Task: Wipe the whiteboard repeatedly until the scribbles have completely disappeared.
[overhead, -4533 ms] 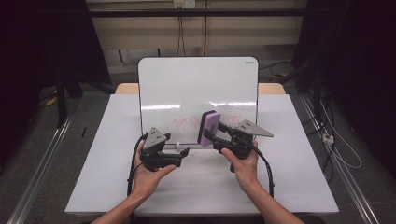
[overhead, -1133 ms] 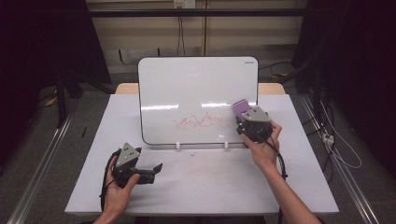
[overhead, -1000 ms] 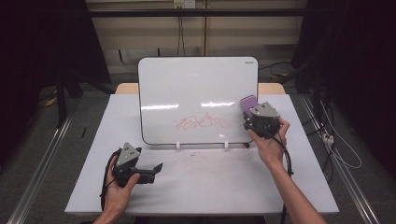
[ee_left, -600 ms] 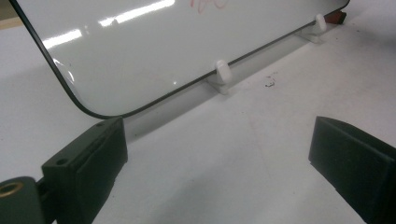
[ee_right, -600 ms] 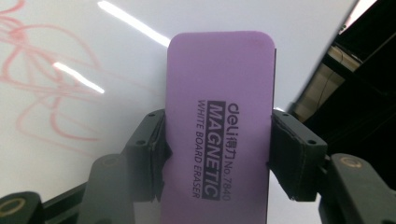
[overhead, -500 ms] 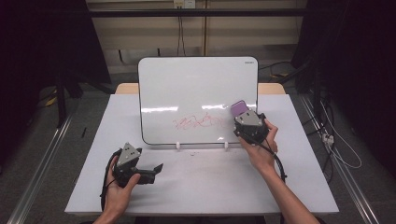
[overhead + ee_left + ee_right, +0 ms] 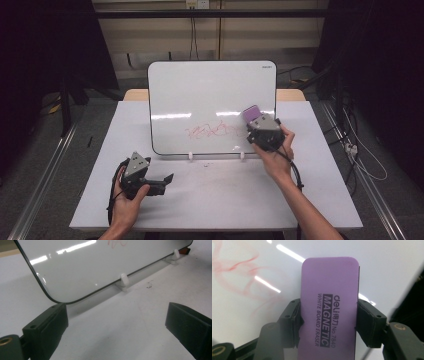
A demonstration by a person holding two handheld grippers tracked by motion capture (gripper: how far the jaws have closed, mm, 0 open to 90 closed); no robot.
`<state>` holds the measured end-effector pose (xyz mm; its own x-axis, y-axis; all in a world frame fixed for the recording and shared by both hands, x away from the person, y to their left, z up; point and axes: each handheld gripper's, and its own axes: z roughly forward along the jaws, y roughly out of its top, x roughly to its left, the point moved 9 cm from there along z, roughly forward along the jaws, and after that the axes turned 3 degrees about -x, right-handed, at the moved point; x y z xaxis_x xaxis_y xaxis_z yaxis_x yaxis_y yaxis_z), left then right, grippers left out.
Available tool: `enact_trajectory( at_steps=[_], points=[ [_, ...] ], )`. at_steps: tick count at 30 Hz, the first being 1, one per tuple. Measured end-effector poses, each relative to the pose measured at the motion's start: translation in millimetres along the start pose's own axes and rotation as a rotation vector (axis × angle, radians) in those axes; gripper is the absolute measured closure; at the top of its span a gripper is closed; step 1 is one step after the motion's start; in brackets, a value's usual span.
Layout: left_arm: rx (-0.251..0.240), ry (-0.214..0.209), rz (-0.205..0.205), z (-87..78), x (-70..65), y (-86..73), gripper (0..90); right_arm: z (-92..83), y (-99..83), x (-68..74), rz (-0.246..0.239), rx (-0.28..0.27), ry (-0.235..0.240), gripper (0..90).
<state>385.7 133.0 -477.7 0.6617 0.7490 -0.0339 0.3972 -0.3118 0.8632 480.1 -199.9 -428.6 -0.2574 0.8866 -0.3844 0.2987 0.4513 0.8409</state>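
A white board (image 7: 210, 100) stands upright on two white feet at the table's middle, with red scribbles (image 7: 212, 131) low on its face. My right gripper (image 7: 257, 124) is shut on a purple whiteboard eraser (image 7: 250, 112), held against the board just right of the scribbles. In the right gripper view the eraser (image 7: 329, 307) sits between both jaws, its printed back toward the camera, smeared red marks (image 7: 234, 275) to its left. My left gripper (image 7: 162, 181) rests low on the table at the front left, open and holding nothing; its view faces the board's lower corner (image 7: 57, 301).
The white table (image 7: 220, 195) has bare room in front of the board. White feet (image 7: 124, 282) hold the board's lower edge. A small dark speck (image 7: 149, 285) lies on the table near them. Dark floor and rails flank the table.
My right gripper with the eraser has slid leftward along the board toward the red scribbles. The left gripper has stayed put on the table.
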Motion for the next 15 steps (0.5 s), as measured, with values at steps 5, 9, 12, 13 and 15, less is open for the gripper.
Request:
enact_trajectory(
  at_steps=[5, 9, 12, 13, 15],
  points=[
    [-0.002, 0.003, -0.008, -0.4, -0.2, 0.2, 4.4, 1.7, 2.8, -21.7, 0.032, -0.001, -0.040, 41.7],
    [0.001, -0.001, 0.001, 0.4, -1.7, 0.0, 4.4, 1.4, 3.0, -2.3, -0.038, -0.001, -0.042, 41.8],
    [0.002, -0.001, 0.002, 0.1, -2.6, 0.1, 4.4, 1.8, 3.6, 12.3, -0.065, -0.010, -0.034, 41.7],
    [-0.001, -0.002, 0.002, 0.3, -2.7, 0.2, 4.4, 1.8, 3.9, 16.1, -0.075, -0.011, -0.031, 41.8],
    [0.000, -0.002, 0.001, 0.4, -2.7, 0.1, 4.4, 1.6, 4.1, 23.1, -0.075, -0.012, -0.018, 41.8]
  ],
)
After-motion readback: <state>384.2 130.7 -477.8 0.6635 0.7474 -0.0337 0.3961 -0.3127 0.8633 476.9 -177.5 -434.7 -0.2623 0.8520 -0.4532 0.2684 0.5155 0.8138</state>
